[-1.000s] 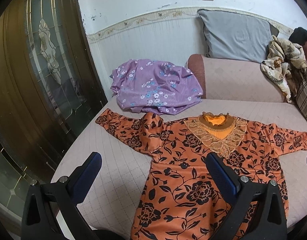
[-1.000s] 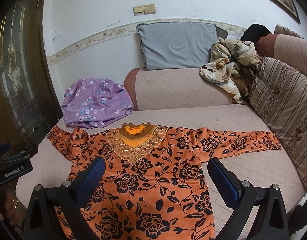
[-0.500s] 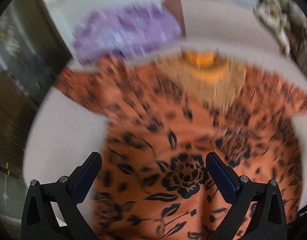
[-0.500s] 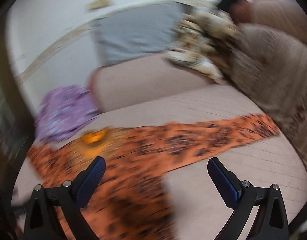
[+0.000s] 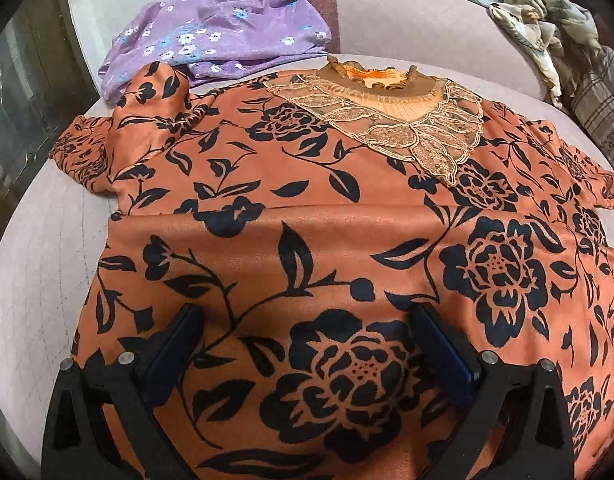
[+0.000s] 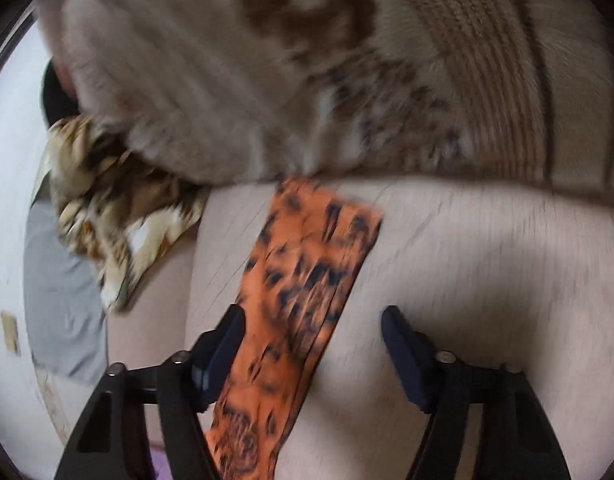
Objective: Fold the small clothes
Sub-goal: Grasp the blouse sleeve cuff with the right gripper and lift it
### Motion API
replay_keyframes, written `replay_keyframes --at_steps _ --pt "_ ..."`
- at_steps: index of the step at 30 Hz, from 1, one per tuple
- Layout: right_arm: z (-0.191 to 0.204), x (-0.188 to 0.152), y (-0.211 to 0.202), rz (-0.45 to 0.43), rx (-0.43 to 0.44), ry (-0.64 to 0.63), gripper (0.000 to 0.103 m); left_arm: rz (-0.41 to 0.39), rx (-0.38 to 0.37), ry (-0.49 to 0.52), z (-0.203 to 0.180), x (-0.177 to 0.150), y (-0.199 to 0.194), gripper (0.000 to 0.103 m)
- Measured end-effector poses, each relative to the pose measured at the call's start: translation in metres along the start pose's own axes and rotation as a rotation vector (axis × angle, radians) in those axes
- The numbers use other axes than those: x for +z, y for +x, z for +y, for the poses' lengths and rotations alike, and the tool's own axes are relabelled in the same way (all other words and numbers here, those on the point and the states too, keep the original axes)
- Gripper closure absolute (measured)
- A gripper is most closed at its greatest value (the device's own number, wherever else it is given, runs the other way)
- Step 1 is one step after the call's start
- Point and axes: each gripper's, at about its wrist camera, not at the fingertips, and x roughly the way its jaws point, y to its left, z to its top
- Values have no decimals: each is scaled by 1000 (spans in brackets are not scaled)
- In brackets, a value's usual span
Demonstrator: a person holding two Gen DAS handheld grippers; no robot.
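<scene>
Right wrist view: blurred cushion point(image 6: 307, 72), perhaps abutting sleeve point(image 6: 307, 280).

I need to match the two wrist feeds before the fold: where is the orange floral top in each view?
Left wrist: the top fills the centre and bottom, collar at top, with the open left gripper over its body.
Right wrist: only one sleeve shows, running from bottom centre up to the middle, between the open right gripper's fingers.
Shared landmark: the crumpled beige patterned cloth.

Orange blouse point(image 5: 307, 208) on sofa seat point(image 5: 39, 264)
</scene>
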Motion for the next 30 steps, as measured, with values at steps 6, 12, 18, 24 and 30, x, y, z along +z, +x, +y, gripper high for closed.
replay_keyframes --at_steps 6,12,18,24,30 --pt "21 32 32 -47 -59 -78 35 21 1 14 2 10 5 0" --pt "34 29 49 -83 -93 -149 96 -41 5 69 -5 33 5 0" --pt "117 -23 18 -47 99 -342 96 -68 -102 18 -9 61 -5 0" --pt "222 -148 -18 159 406 -516 96 -132 -45 -71 21 75 -14 0" --pt "258 -287 -13 491 560 -565 96 -161 29 -203 65 83 -13 0"
